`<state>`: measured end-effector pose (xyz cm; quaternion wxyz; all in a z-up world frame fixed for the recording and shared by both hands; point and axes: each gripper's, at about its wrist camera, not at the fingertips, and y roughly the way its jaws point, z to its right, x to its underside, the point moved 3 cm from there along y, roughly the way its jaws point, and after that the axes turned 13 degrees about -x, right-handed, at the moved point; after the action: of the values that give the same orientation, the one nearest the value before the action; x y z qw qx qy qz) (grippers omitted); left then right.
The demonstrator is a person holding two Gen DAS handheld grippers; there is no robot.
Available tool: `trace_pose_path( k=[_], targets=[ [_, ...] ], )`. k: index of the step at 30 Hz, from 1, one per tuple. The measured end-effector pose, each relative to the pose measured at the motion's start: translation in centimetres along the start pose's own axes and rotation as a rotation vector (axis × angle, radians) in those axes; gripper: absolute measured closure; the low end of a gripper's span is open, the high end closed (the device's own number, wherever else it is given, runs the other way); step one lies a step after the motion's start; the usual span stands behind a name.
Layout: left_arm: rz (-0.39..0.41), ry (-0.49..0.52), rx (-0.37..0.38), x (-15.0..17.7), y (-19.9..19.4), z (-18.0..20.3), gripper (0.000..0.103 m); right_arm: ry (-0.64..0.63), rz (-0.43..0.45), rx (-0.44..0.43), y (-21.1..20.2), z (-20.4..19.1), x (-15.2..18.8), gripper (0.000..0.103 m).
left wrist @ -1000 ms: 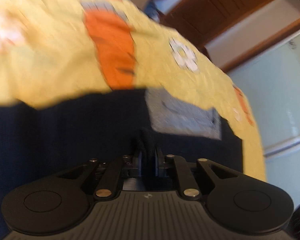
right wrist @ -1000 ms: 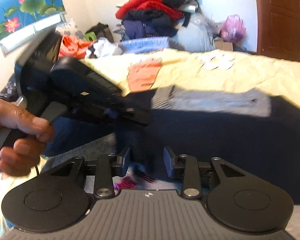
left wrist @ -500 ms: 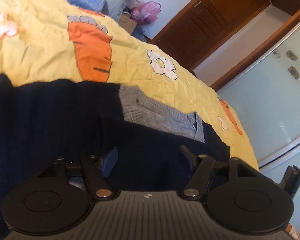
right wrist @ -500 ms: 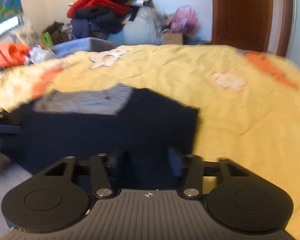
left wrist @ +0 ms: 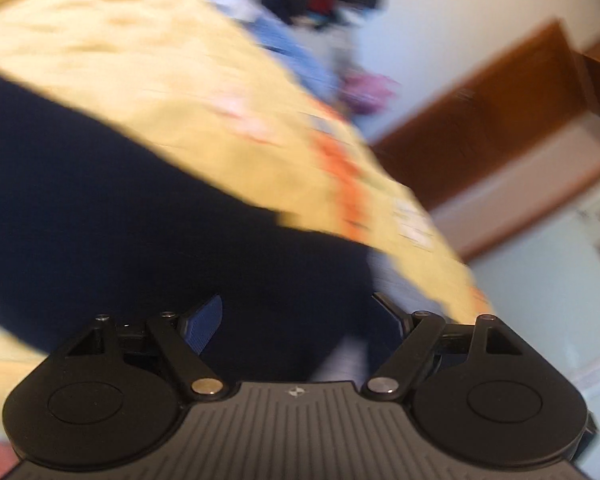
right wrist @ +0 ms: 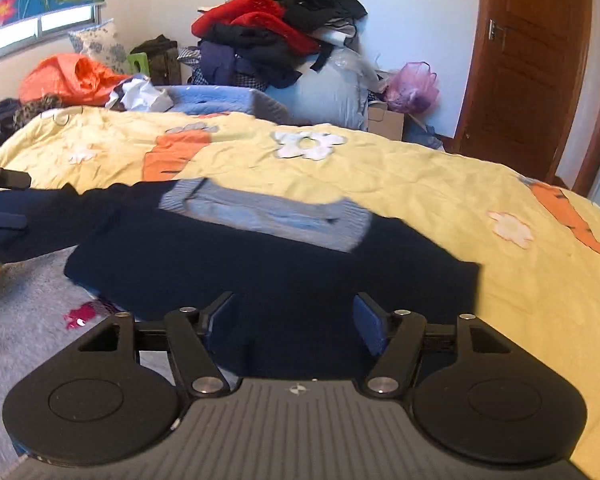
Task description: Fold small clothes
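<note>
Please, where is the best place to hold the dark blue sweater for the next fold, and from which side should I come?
Probably the near right corner of the navy sweater, where its edge ends on the yellow bedspread. The right tool, jaws opening with nothing clamped, is already at the near hem; come low from there so one finger slips under.

Navy sweater with grey-blue collar — yellow bedspread, orange carrots.
</note>
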<state>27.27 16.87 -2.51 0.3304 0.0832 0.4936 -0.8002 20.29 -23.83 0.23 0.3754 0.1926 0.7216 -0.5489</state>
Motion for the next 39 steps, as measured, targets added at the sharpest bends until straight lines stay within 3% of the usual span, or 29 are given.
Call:
trace_pose_path(
  k=[2, 3, 4, 5, 7, 9, 10, 12, 14, 16, 22, 28, 29, 30, 31, 32, 36, 39],
  targets=[
    [0.009, -0.042, 0.055, -0.1, -0.2, -1.9, 0.024, -0.018, -0.112, 0.074, 2.6, -0.3, 0.0, 0.034],
    [-0.005, -0.082, 0.072, -0.1, -0.7, -2.8, 0.024, -0.014, -0.097, 0.095, 2.9, -0.1, 0.1, 0.024],
    [-0.001, -0.116, 0.088, -0.2, -1.6, -3.6, 0.023, 0.004, -0.086, 0.102, 2.9, 0.1, -0.1, 0.021],
    [0.023, -0.133, 0.11, -0.3, -2.8, -4.3, 0.023, 0.026, -0.1, 0.096, 3.0, 0.1, -0.3, 0.025],
    [0.091, -0.164, 0.124, -0.8, -5.5, -6.8, 0.022, 0.047, -0.082, 0.076, 2.5, -0.3, -0.8, 0.03],
    [0.16, -0.271, 0.132, -1.4, -8.0, -10.8, 0.018, 0.027, -0.053, 0.062, 1.8, -1.8, -1.0, 0.028],
    [0.198, -0.336, 0.133, -1.6, -9.2, -12.9, 0.018, 0.014, -0.04, 0.056, 1.6, -2.8, -1.3, 0.025],
    [0.264, -0.484, 0.114, -2.2, -11.1, -17.7, 0.017, -0.001, -0.011, 0.011, 0.8, -4.8, -1.4, 0.008],
    [0.274, -0.6, 0.106, -2.8, -12.1, -21.7, 0.014, 0.003, 0.025, -0.034, 0.4, -7.2, -1.8, 0.0],
    [0.248, -0.685, 0.097, -3.3, -12.3, -24.4, 0.014, 0.008, 0.034, -0.095, 0.3, -9.7, -2.1, 0.0],
    [0.21, -0.686, 0.036, -4.8, -11.5, -27.1, 0.014, -0.05, 0.041, -0.2, 0.4, -16.4, -2.2, 0.0],
    [0.193, -0.664, 0.046, -6.5, -9.2, -28.3, 0.014, -0.076, 0.044, -0.241, 0.8, -19.9, -2.2, 0.0],
    [0.197, -0.669, 0.05, -6.7, -9.0, -28.6, 0.027, -0.075, 0.043, -0.244, 0.9, -20.1, -2.1, 0.0],
    [0.203, -0.664, 0.051, -6.8, -8.9, -28.6, 0.065, -0.073, 0.048, -0.25, 1.0, -20.2, -2.0, 0.001],
    [0.186, -0.655, 0.043, -6.9, -8.7, -28.6, 0.085, -0.073, 0.054, -0.261, 0.9, -20.4, -1.9, 0.001],
    [0.175, -0.654, 0.022, -6.8, -8.7, -28.5, 0.096, -0.072, 0.053, -0.269, 0.9, -20.4, -1.7, 0.001],
    [0.211, -0.572, -0.038, -6.8, -9.7, -27.0, 0.096, -0.071, 0.015, -0.269, 1.2, -20.6, -1.2, 0.016],
    [0.264, -0.417, -0.086, -7.1, -11.5, -23.8, 0.097, -0.038, 0.018, -0.268, 1.0, -20.2, -1.0, 0.021]
  ],
)
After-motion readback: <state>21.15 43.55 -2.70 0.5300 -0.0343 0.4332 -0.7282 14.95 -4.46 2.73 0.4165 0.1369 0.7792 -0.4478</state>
